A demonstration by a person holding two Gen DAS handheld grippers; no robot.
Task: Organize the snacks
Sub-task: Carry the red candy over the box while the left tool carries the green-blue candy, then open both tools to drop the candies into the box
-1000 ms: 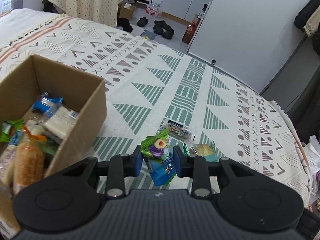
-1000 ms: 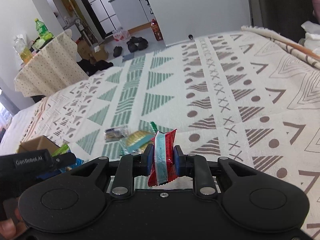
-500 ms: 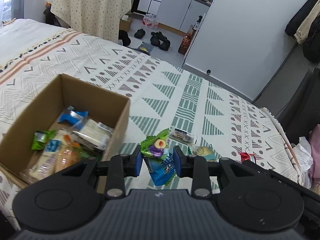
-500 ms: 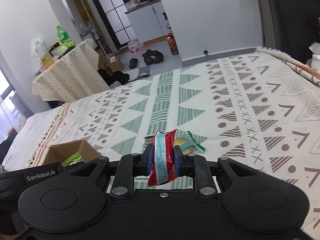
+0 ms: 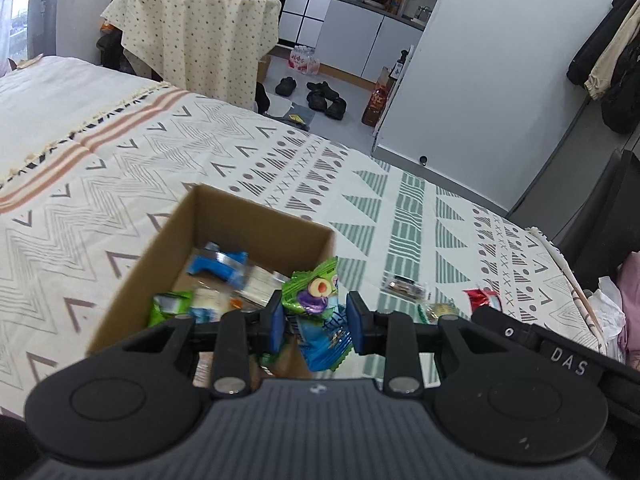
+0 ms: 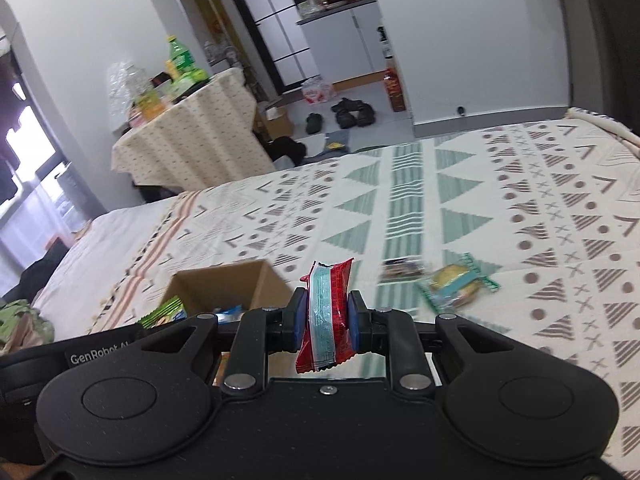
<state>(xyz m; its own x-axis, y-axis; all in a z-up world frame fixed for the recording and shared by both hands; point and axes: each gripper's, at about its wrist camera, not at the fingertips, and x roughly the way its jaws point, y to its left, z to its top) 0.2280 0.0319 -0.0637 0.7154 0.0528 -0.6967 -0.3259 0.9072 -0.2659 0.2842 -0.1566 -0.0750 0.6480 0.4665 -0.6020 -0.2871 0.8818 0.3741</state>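
Matt brown cardboard box (image 5: 256, 224); glossy, probably plastic-film red packet (image 6: 329, 314); woven cloth bedspread (image 5: 140, 168), upper left.

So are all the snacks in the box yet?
Not yet. Several packets already lie in the cardboard box. The left gripper holds a green and blue packet over it, and the right gripper holds a red packet. A dark packet and a green-edged packet wait on the bedspread.

**Both grippers rise and swing toward the box**

The left gripper (image 5: 316, 322) has lifted from low beside the cardboard box (image 5: 256, 220) to above its near right corner, carrying the green-and-blue packet (image 5: 316, 316). The right gripper (image 6: 327, 318) has risen too, its red packet (image 6: 329, 312) now near the box's right side.
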